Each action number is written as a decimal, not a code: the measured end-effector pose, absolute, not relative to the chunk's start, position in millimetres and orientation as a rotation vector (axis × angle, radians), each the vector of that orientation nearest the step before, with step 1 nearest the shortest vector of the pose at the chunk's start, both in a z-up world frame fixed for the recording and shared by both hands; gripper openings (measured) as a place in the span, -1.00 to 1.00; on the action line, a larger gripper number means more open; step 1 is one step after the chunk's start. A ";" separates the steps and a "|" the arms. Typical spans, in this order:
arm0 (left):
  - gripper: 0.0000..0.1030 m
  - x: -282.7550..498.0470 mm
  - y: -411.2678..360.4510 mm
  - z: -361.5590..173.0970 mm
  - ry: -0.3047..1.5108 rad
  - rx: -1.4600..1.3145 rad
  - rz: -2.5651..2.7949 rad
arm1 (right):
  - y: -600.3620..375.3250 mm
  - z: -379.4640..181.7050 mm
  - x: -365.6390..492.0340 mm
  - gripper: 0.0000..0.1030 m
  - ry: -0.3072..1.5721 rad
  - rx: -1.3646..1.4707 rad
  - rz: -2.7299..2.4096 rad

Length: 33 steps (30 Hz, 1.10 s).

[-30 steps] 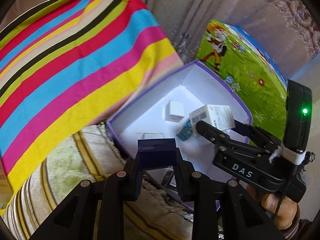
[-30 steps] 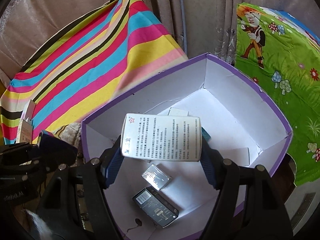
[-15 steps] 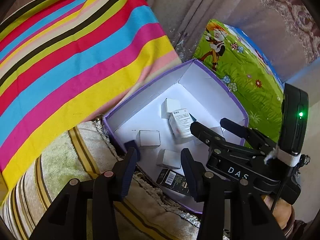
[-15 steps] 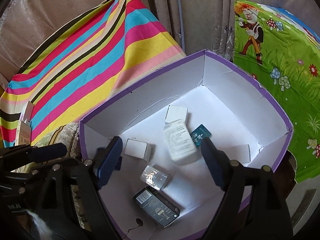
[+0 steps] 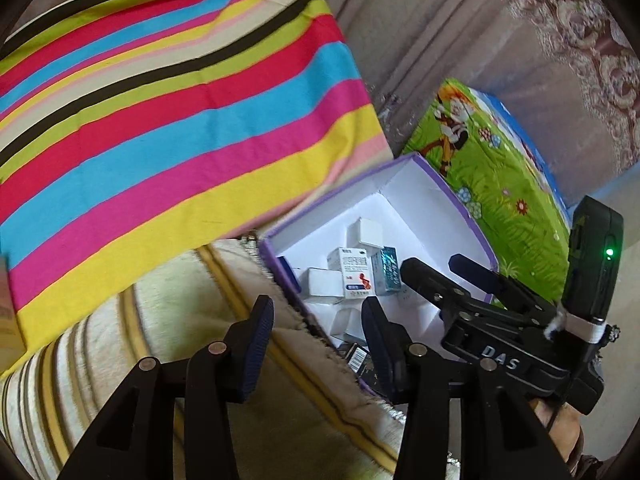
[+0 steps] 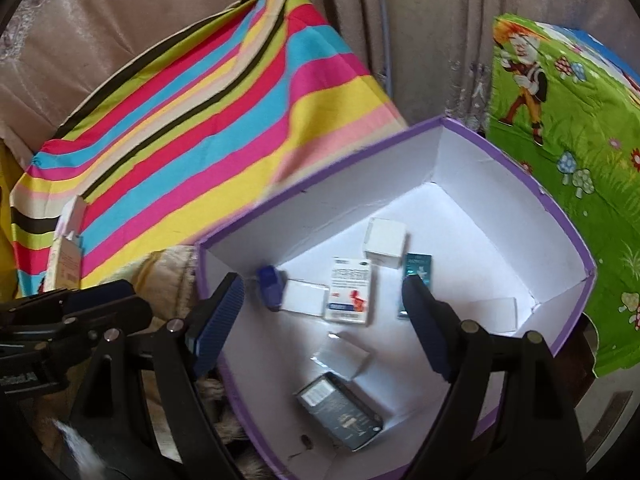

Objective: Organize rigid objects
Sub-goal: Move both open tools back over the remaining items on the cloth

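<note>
From the left wrist, the left gripper (image 5: 316, 324) is seen spread wide and empty over the striped rug (image 5: 120, 360), just outside the purple-rimmed box (image 5: 460, 208). From the right wrist, the right gripper (image 6: 324, 320) is likewise seen wide apart and empty above the box, where the white medicine carton (image 6: 349, 295) and blue box (image 6: 271, 287) lie. A release step is judged finished; next, another loose item must be found outside.

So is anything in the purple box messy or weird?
A bit messy. The small boxes lie scattered at different angles inside the purple box, not lined up. The dark blue box is tipped against the white flat box. Nothing looks broken.
</note>
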<state>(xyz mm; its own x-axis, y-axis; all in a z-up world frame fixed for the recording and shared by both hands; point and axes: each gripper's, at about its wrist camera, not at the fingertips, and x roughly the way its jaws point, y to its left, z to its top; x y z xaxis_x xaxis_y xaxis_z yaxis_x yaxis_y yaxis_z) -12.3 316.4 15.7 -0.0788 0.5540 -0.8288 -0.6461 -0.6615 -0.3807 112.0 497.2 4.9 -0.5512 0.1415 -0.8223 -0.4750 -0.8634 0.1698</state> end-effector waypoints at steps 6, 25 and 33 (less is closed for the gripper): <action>-0.08 -25.2 278.5 20.5 0.010 -1.371 1.925 | 475.1 23.0 103.3 0.62 0.483 -1.233 2.498; -0.08 -53.6 139.4 21.1 -0.369 -1.383 2.097 | 384.6 55.8 58.7 0.64 0.265 -1.313 2.700; -0.08 -60.1 81.2 14.7 -0.505 -1.392 2.172 | 343.7 61.6 33.8 0.64 0.183 -1.364 2.766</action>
